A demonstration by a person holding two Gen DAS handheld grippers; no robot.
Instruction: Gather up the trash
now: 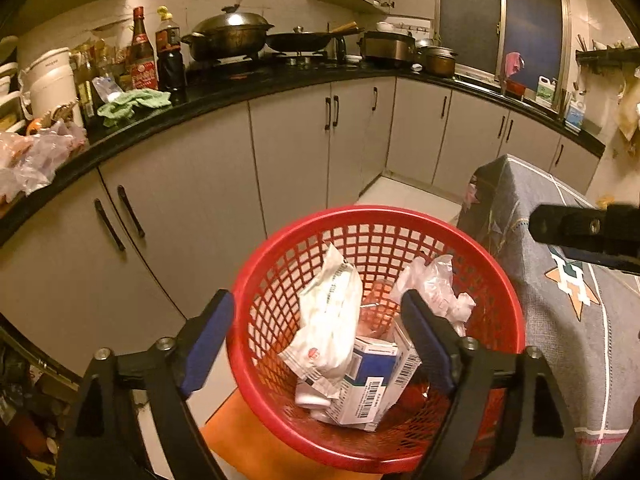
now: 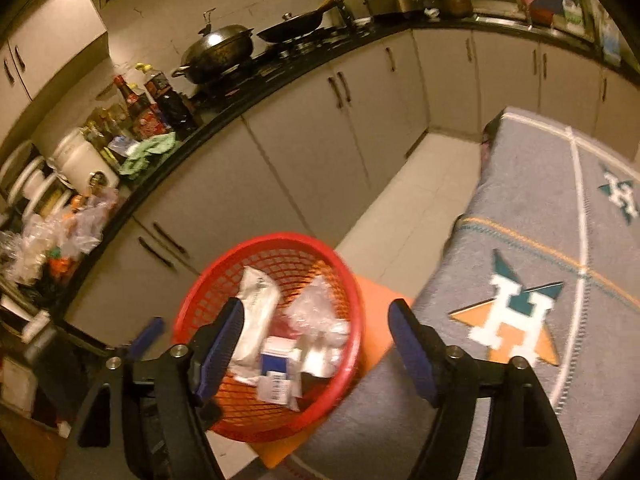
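A red mesh basket [image 1: 280, 264] stands on an orange stool [image 1: 256, 444] by the kitchen cabinets. Inside lie a crumpled white packet [image 1: 332, 316], a white-and-blue carton [image 1: 372, 388] with barcodes and crinkled clear plastic [image 1: 436, 280]. My left gripper [image 1: 320, 328] hovers over the basket, open, its blue pads wide apart with nothing pinched. The right gripper [image 2: 316, 332] is open too, spanning the right rim of the basket [image 2: 356, 292] from above, holding nothing. Part of the other gripper shows at the right edge of the left wrist view.
A table under a grey patterned cloth [image 2: 540, 264] stands right of the basket. A black counter [image 1: 224, 88] curves behind, crowded with bottles [image 1: 170, 52], a lidded wok [image 1: 230, 34], a green rag [image 1: 134, 104] and plastic bags [image 1: 36, 156]. White floor tiles [image 2: 404, 216] run between cabinets and table.
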